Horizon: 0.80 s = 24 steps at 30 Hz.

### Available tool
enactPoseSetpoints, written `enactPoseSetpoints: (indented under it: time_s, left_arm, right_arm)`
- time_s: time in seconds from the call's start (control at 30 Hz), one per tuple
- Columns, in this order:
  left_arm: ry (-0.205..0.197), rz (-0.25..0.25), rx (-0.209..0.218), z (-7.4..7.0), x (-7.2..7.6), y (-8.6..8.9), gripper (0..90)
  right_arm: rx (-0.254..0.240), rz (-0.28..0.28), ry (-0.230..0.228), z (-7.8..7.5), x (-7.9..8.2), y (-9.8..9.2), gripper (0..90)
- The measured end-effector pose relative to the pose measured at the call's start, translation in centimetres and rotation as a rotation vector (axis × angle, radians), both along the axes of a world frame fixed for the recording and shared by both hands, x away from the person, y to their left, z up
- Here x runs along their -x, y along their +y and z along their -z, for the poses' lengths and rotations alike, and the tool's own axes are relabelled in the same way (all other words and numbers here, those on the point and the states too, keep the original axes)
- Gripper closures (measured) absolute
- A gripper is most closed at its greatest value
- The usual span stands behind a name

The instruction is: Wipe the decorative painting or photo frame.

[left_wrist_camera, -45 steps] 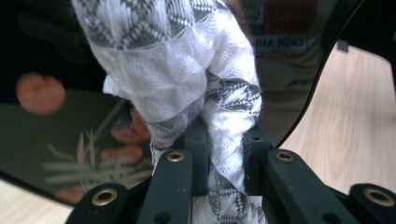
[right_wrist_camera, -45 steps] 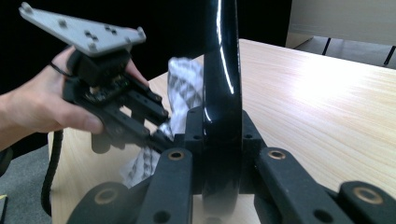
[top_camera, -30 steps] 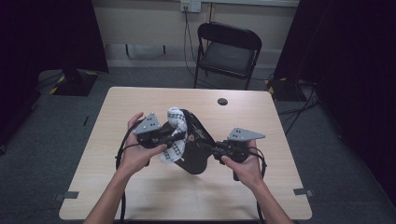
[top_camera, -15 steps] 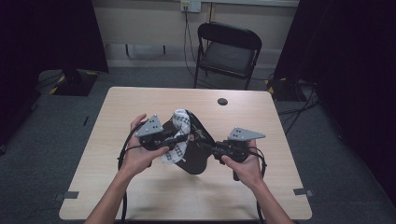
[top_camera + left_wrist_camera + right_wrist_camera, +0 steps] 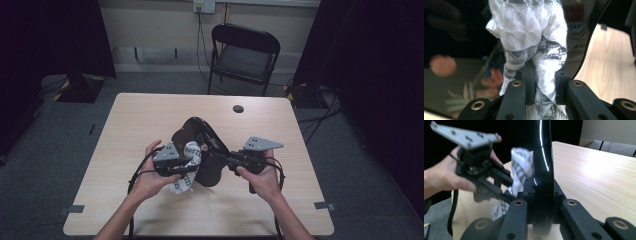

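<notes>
Now, from the high view, I am holding a glossy black plate [image 5: 205,150] tilted above the desk [image 5: 125,125] between both grippers. Through the left gripper view, my left hand-held gripper [image 5: 545,80] is clamping a white patterned cloth [image 5: 529,32] against the plate. Through the right gripper view, my right hand-held gripper [image 5: 541,195] is gripping the plate's edge [image 5: 542,157].

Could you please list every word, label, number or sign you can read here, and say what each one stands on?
Nothing can be read for certain.
Red and pale label behind the cloth, on or mirrored in the glossy black tray: a few lines of capital letters, too blurred to read.
Cloth: only a grey zigzag pattern, no lettering.
Table, chair: no text visible.
</notes>
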<state>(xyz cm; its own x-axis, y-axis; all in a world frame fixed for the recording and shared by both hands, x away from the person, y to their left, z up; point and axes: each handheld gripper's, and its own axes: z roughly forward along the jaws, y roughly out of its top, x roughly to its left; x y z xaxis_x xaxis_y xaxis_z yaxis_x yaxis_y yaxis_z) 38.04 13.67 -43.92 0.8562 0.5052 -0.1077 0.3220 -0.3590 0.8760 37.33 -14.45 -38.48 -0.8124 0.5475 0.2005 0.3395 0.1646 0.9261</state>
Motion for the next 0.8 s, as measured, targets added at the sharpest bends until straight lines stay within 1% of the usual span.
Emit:
enactPoseSetpoints:
  time_s: [0.1, 0.17, 0.2, 0.23, 0.27, 0.37, 0.47, 0.5, 0.6, 0.63, 0.67, 0.7, 0.8]
  left_arm:
    - [0.030, -0.013, -0.050, 1.2, 0.2, -0.1, 75.3]
    - [0.047, -0.007, -0.074, 1.8, 0.2, 0.0, 75.1]
    - [0.054, -0.003, -0.096, 2.2, 0.2, 0.1, 75.2]
    - [0.059, -0.008, -0.111, 2.5, 0.3, 0.1, 75.4]
    - [0.071, -0.008, -0.119, 2.9, 0.3, 0.3, 75.5]
    - [0.089, -0.001, -0.106, 3.5, 0.6, 0.5, 75.9]
    - [0.081, 0.001, -0.098, 3.1, 1.1, 0.5, 76.1]
    - [0.062, -0.007, -0.090, 2.9, 1.3, 0.5, 76.3]
    - [0.077, 0.003, -0.082, 2.6, 2.0, 0.6, 76.0]
    - [0.073, 0.012, -0.080, 2.5, 2.4, 0.7, 76.0]
    - [0.078, 0.026, -0.074, 2.5, 2.8, 0.7, 76.0]
    - [0.072, 0.039, -0.061, 2.6, 3.2, 0.6, 76.0]
    - [0.074, 0.077, -0.065, 2.7, 4.0, -0.3, 76.1]
  right_arm:
    - [-0.001, 0.000, 0.000, 0.0, 0.0, 0.0, 80.8]
    - [-0.002, -0.001, 0.000, 0.0, 0.0, 0.0, 80.8]
    - [-0.002, -0.001, 0.000, 0.0, 0.0, 0.0, 80.8]
    - [-0.002, -0.001, 0.000, 0.0, 0.0, 0.0, 80.9]
    - [0.000, -0.002, -0.002, 0.0, 0.0, 0.0, 81.0]
    - [0.004, -0.001, 0.000, 0.0, 0.0, 0.1, 81.0]
    - [0.004, -0.001, 0.000, 0.0, 0.0, 0.0, 81.0]
    - [0.002, -0.001, 0.000, 0.0, 0.0, 0.0, 81.0]
    - [-0.001, -0.005, 0.002, 0.0, -0.1, -0.1, 81.1]
    - [-0.001, -0.005, 0.003, 0.0, -0.1, -0.1, 81.1]
    - [-0.001, -0.006, 0.003, 0.0, -0.1, -0.1, 81.1]
    - [0.000, -0.007, 0.002, 0.0, -0.1, -0.1, 81.1]
    - [0.000, -0.014, 0.006, 0.0, -0.3, -0.1, 81.1]
